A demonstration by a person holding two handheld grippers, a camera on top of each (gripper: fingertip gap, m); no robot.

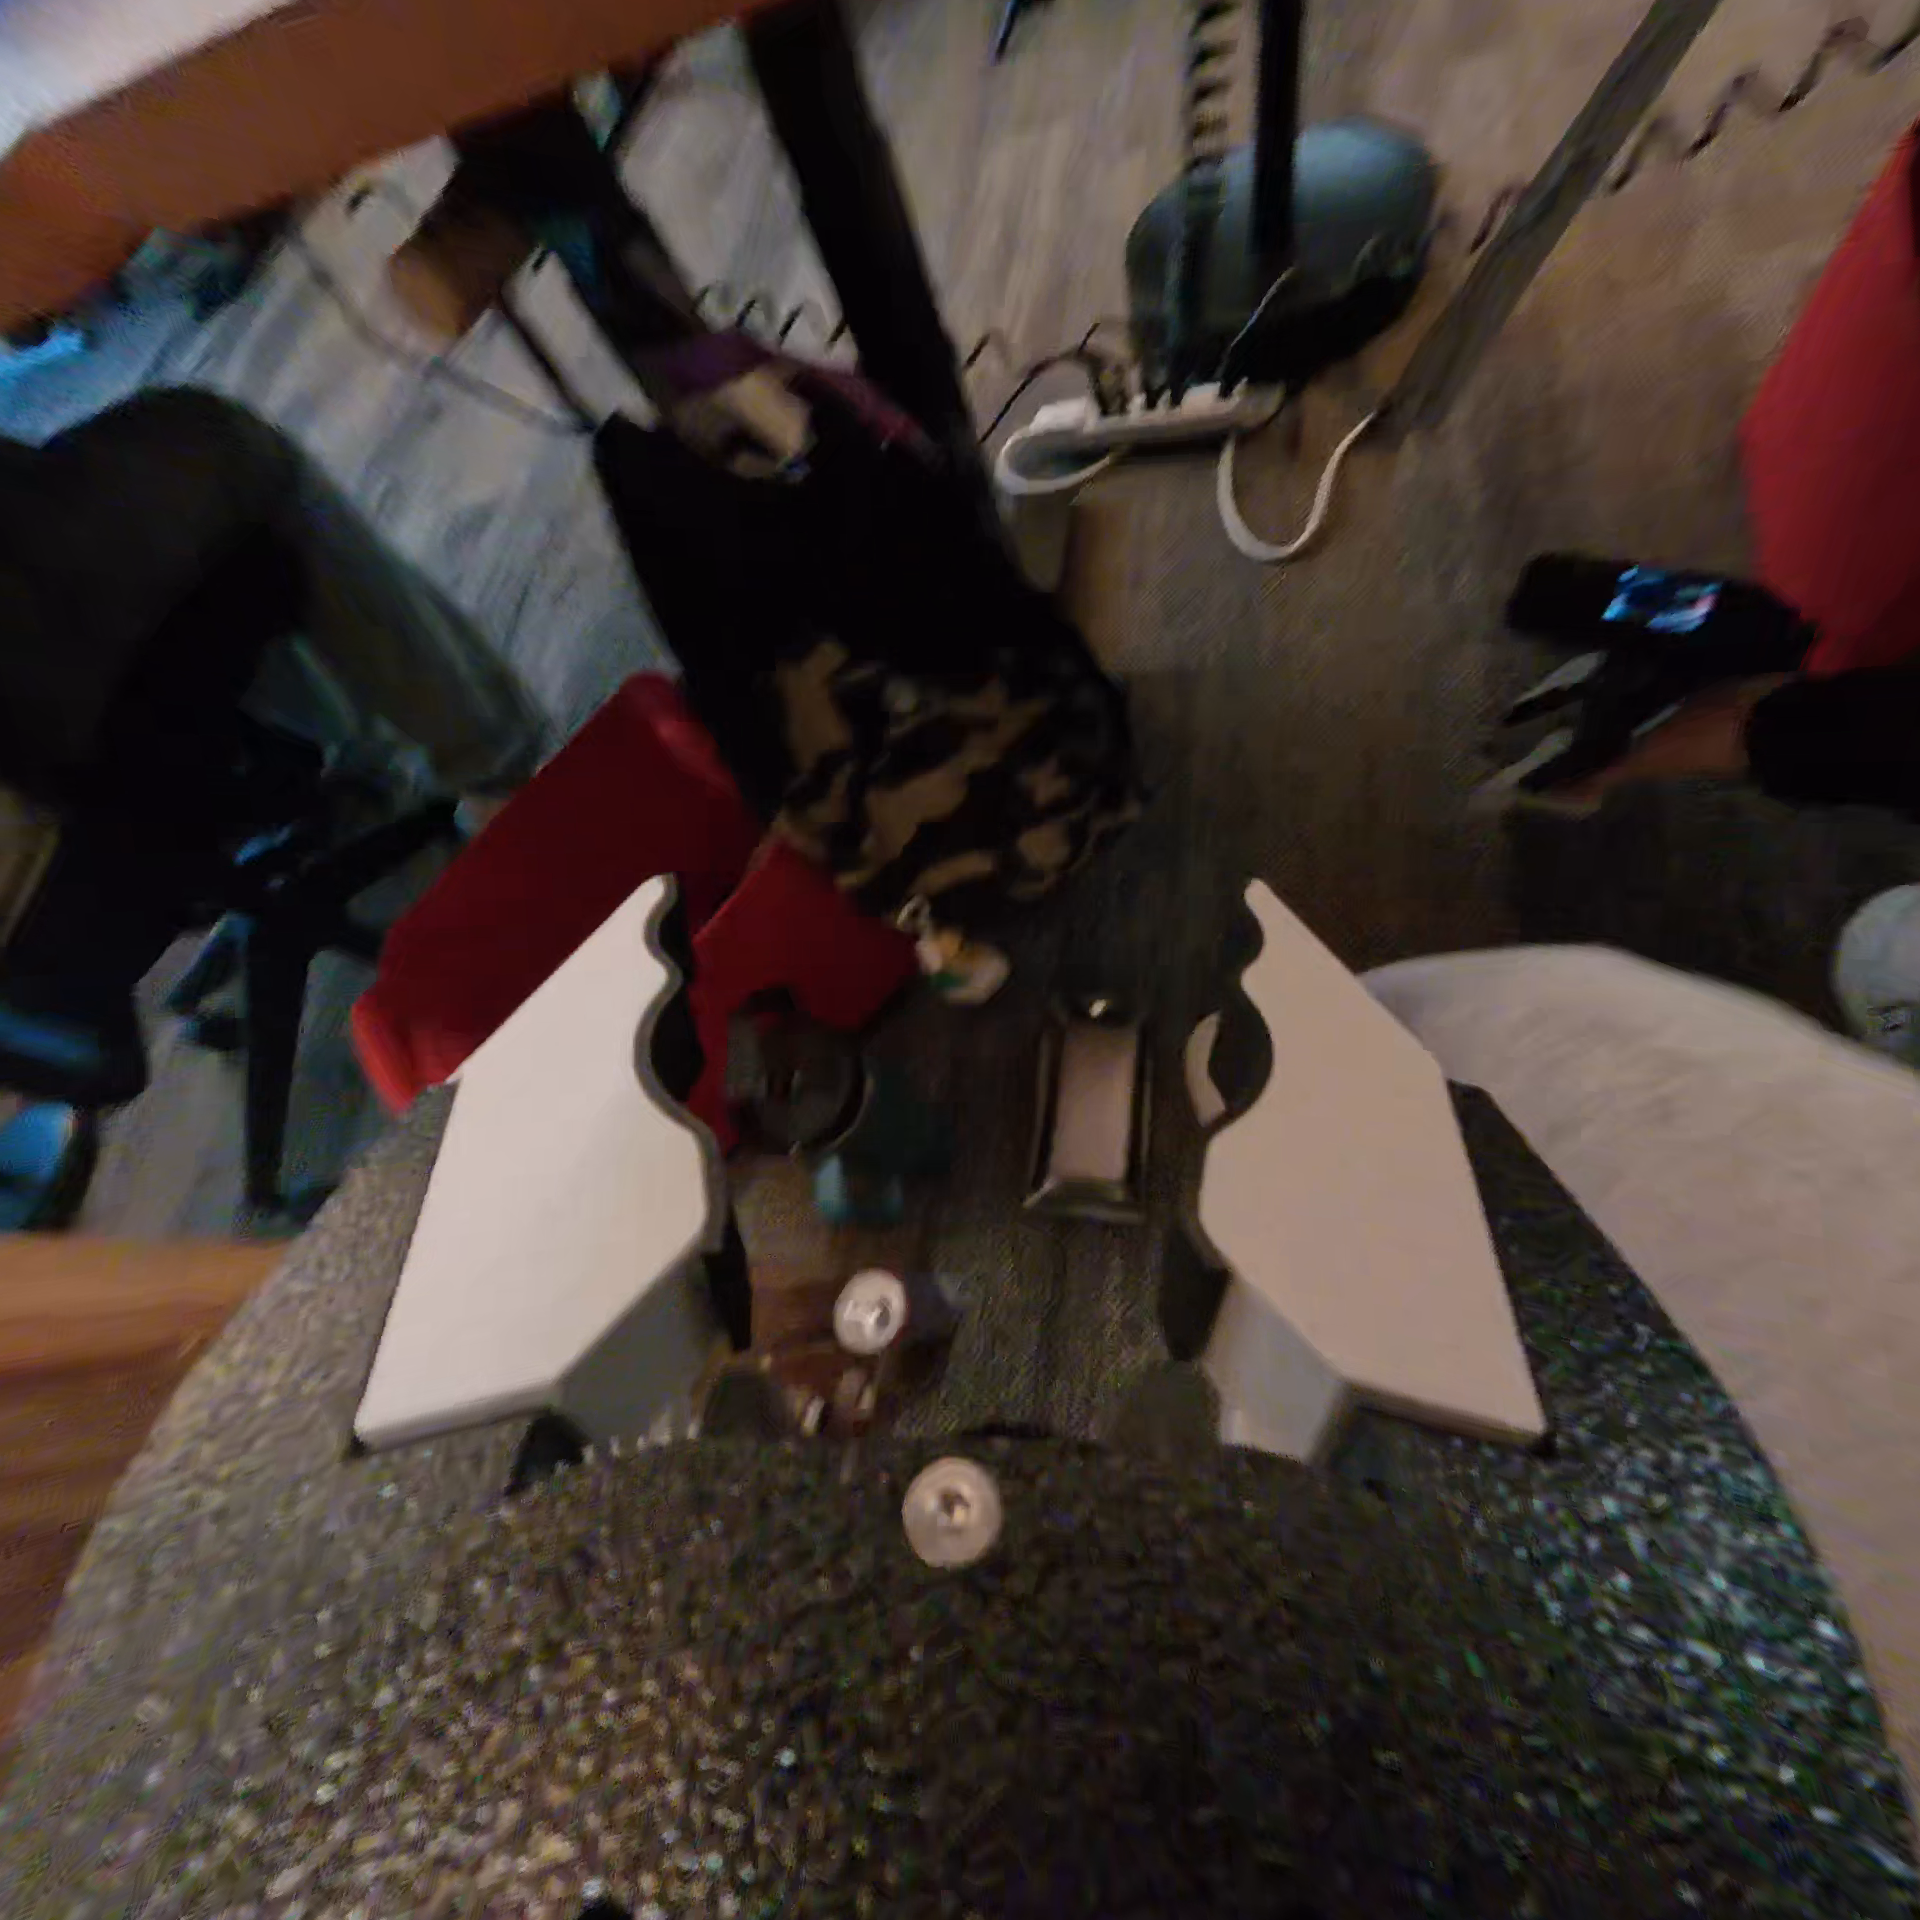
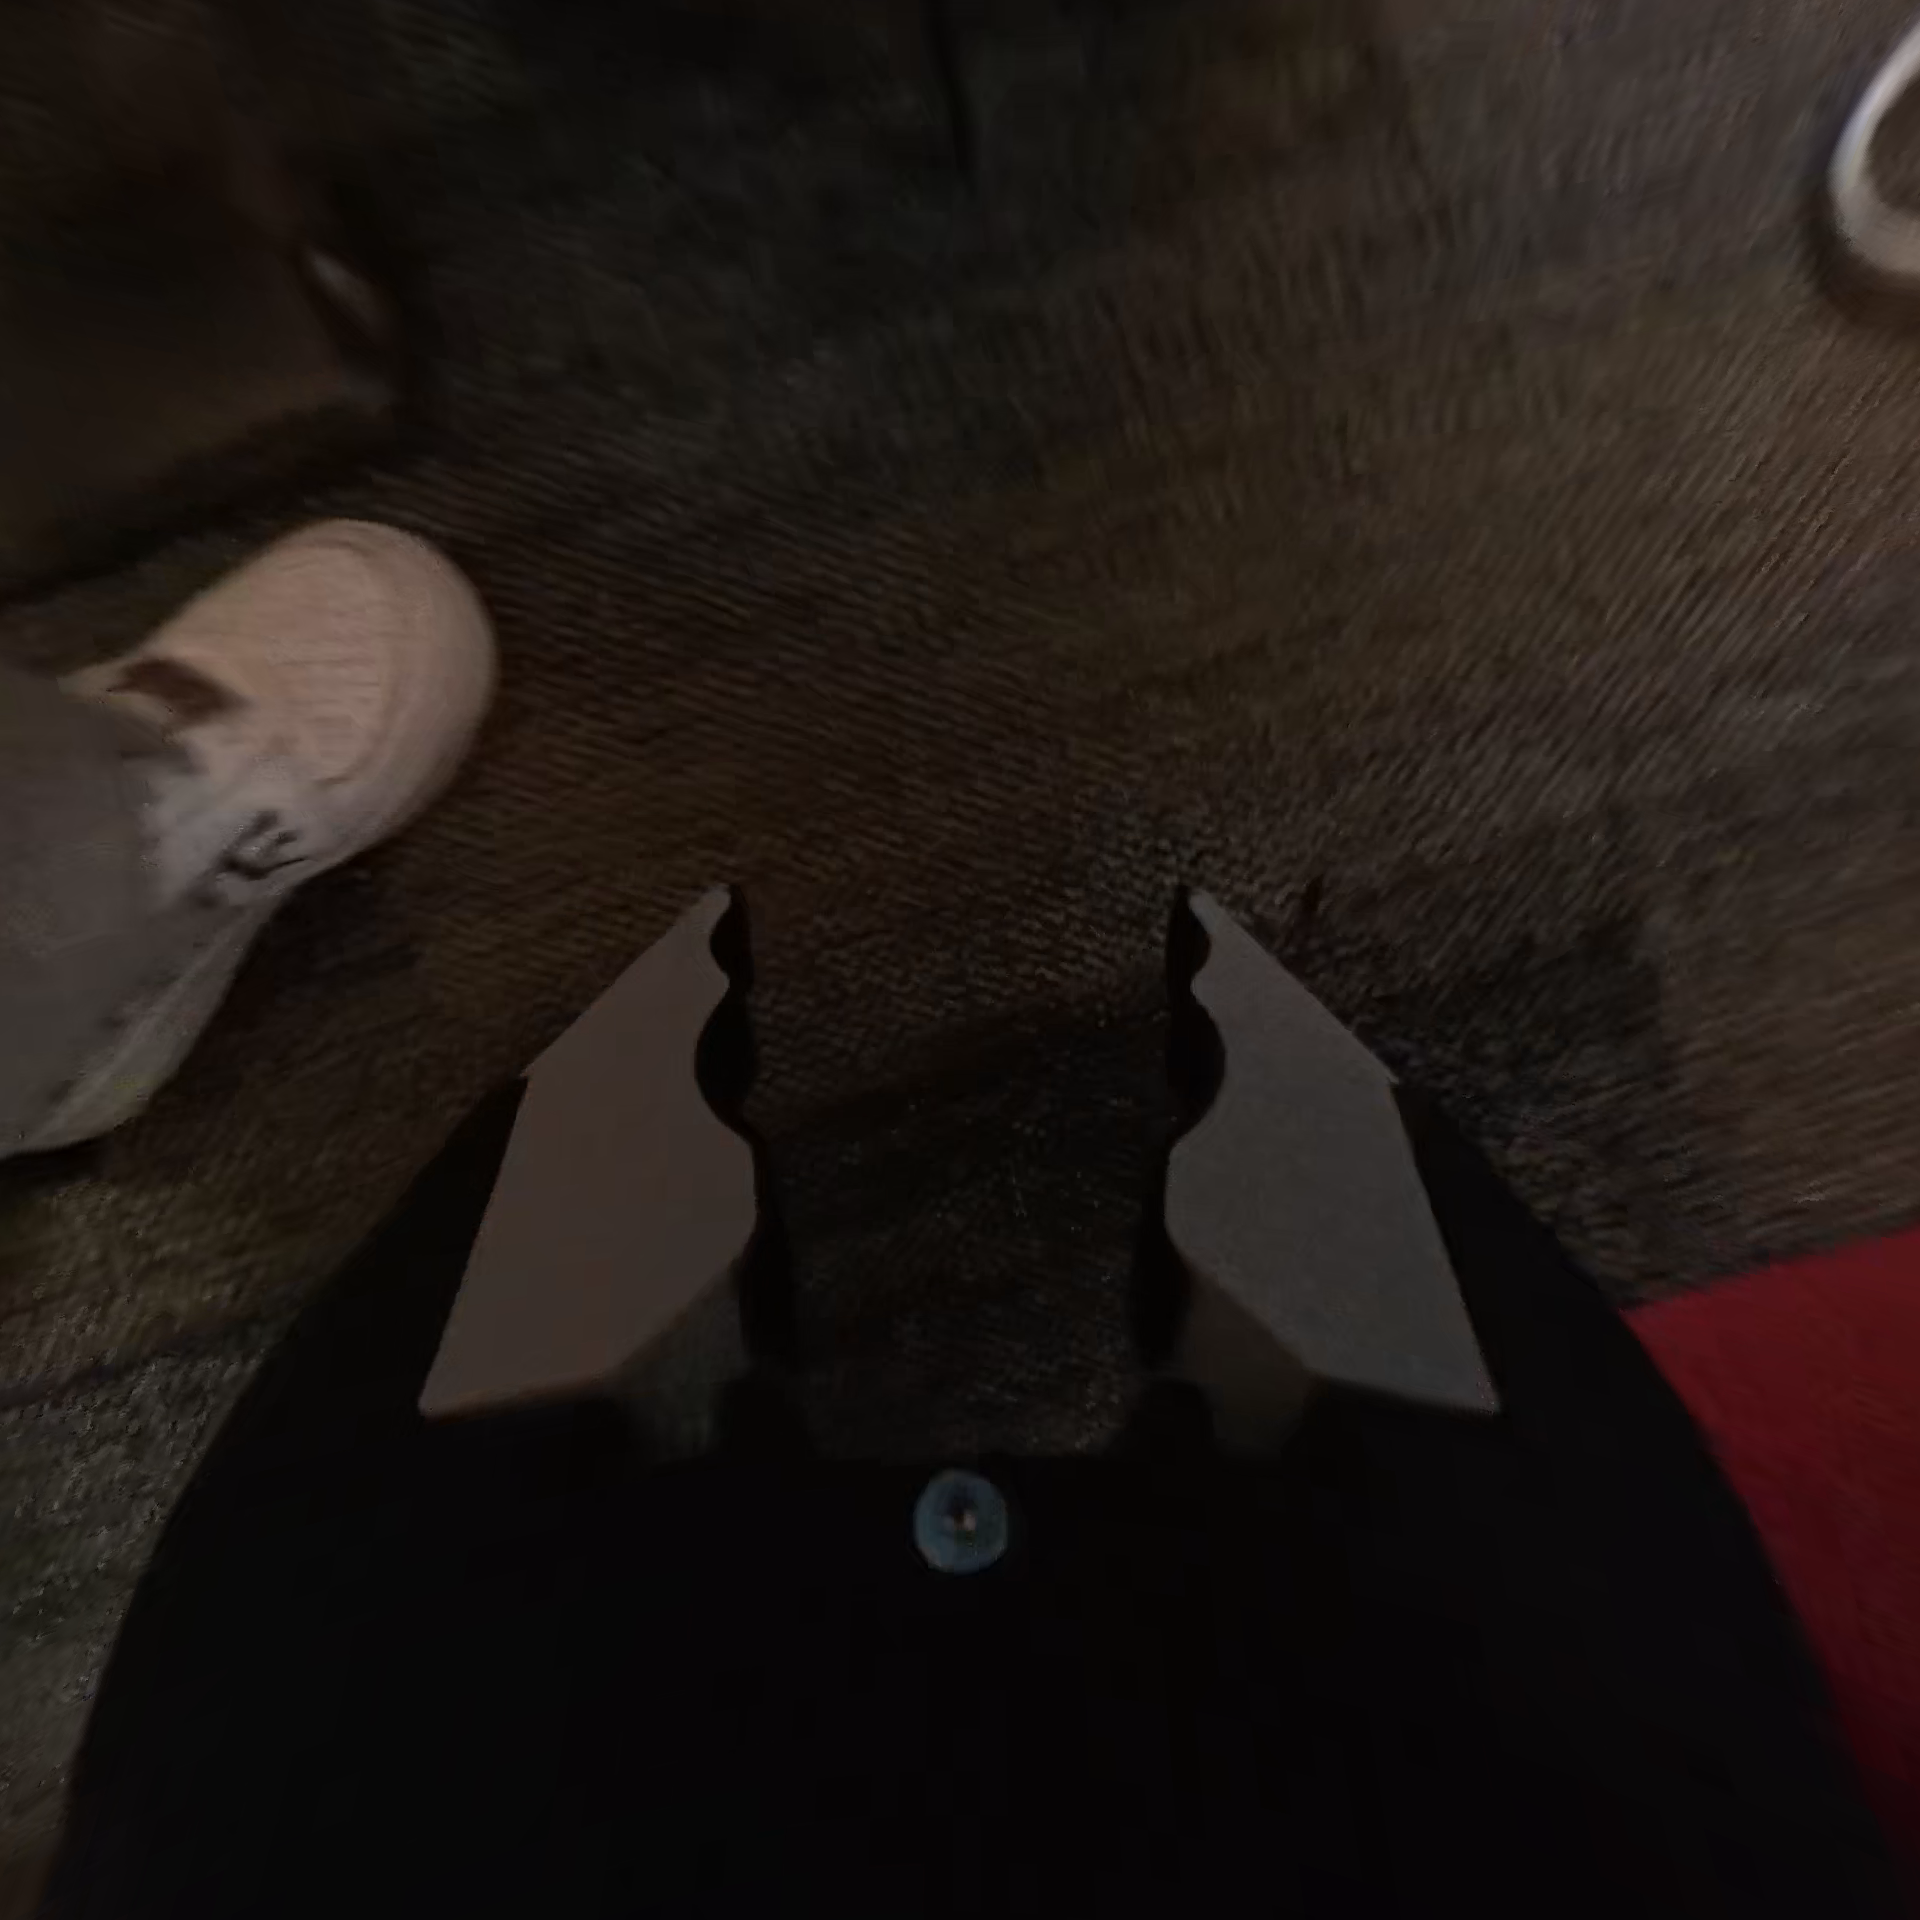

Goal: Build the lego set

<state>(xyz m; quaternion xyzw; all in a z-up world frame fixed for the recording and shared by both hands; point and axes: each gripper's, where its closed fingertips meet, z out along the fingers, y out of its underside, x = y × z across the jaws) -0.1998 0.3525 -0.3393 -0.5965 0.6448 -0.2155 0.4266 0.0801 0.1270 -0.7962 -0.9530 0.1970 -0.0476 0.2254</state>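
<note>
- The left gripper (image 1: 961,914) hangs over the floor with its pale fingers (image 1: 582,1122) spread wide apart and nothing between them.
- The right gripper (image 2: 961,914) points straight down at the brown carpet (image 2: 1247,623), likewise spread and holding nothing; that view is dark and blurred.
- I can't make out any lego pieces in either view. Small dim things lie on the floor between the left gripper's fingers, too smeared to name.
- Containers: a red box-like thing (image 1: 561,883) sits on the floor just left of the left gripper's fingertips. Whether it is open, or holds anything, I cannot tell.
- Touching it on the far side is a heap of dark and camouflage-patterned cloth or bags (image 1: 935,790); contents hidden.
- Farther back a white power strip (image 1: 1132,421) lies on the carpet with plugs in it and a white cable looping off, near a dark rounded base (image 1: 1288,229) with a pole rising from it.
- A black office chair (image 1: 156,727) stands to the left, under the edge of a wooden table (image 1: 260,135).
- A pale shoe (image 2: 281,758) rests on the carpet at the left of the right wrist view.
- A grey cushion-like surface (image 1: 1662,1122) lies right of the left gripper.
</note>
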